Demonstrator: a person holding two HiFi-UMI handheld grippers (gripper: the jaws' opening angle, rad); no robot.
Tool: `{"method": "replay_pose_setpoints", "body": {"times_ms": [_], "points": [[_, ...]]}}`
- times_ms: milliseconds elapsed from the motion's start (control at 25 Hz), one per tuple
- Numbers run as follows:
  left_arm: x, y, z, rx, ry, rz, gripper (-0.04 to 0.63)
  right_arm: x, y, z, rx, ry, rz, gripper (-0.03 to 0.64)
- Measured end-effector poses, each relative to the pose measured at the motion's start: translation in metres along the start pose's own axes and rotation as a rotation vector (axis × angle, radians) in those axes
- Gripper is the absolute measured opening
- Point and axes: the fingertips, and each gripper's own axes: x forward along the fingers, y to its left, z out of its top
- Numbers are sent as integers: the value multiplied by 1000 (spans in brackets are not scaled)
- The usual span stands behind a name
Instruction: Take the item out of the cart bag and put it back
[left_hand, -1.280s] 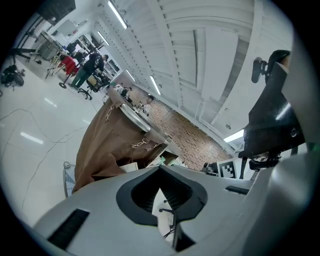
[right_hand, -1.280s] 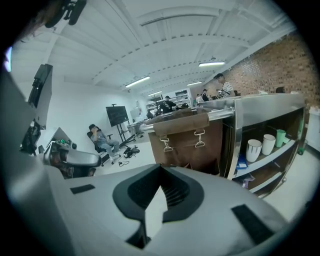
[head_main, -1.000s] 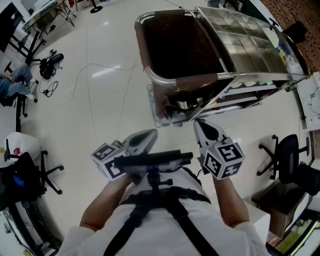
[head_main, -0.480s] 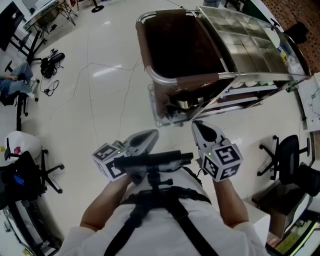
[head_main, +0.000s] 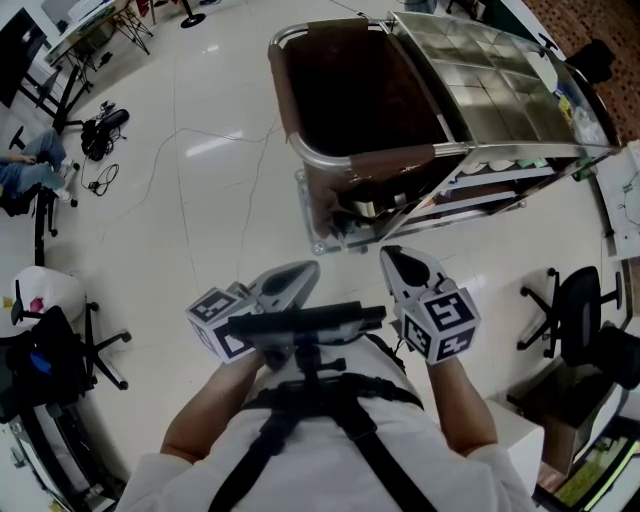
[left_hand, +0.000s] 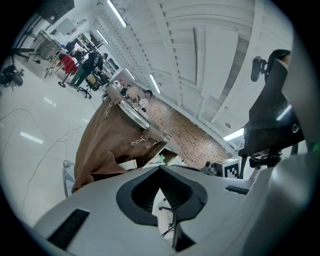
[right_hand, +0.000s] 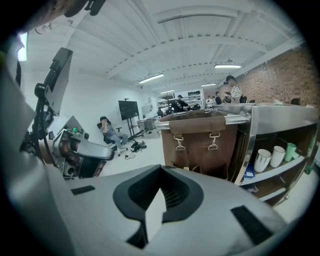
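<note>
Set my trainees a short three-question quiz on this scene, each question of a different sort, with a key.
1. True or false: the right tool holds an item taken from the brown cart bag.
2. In the right gripper view, what stands on the shelf beside the bag? A. cups B. books C. shoes
3. Fill in: the jaws of the left tool are ___ (apart or together).
Key: 1 false; 2 A; 3 together.
</note>
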Motion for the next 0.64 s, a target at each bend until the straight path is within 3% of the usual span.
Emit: {"method": "replay_pose_setpoints", "body": {"times_ms": [320, 640], "points": [[3, 0, -19, -41, 18, 1, 3, -4, -2, -24, 14, 64, -1, 0], [-6, 2, -16, -10, 57, 9, 3, 7, 9, -17, 2, 38, 29, 0]]}}
